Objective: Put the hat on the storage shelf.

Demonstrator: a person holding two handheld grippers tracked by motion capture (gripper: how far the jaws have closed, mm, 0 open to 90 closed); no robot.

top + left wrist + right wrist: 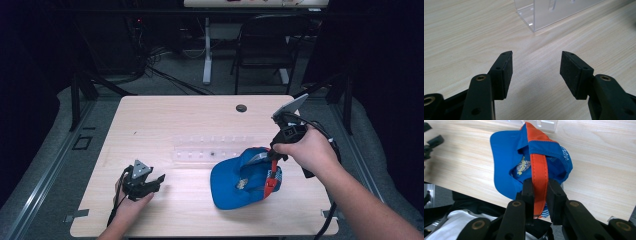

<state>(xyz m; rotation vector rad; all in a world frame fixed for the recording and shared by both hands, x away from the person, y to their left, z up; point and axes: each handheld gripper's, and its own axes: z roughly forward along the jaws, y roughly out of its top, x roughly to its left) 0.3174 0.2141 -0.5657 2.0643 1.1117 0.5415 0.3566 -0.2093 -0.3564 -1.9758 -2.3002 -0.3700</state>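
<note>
The right tool pinches the flat orange strap of a soft blue cap on the pale wooden tabletop. The left tool gapes empty near a clear box, maybe plastic.

High view: room dark, corners near black; table lit from above, brightest at centre, soft glare patch on clear acrylic stand. Short soft shadow beside left gripper; darker shadow under blue cap. Overall image soft, low resolution, bluish cast. Left gripper view: wood grain sharp at mid-frame, black jaws at bottom slightly blurred, matte, no glare; small highlights on acrylic edges, upper centre. Right gripper view: orange strap vivid; upper left of frame washed pale; lower corners dark, out of focus.
</note>
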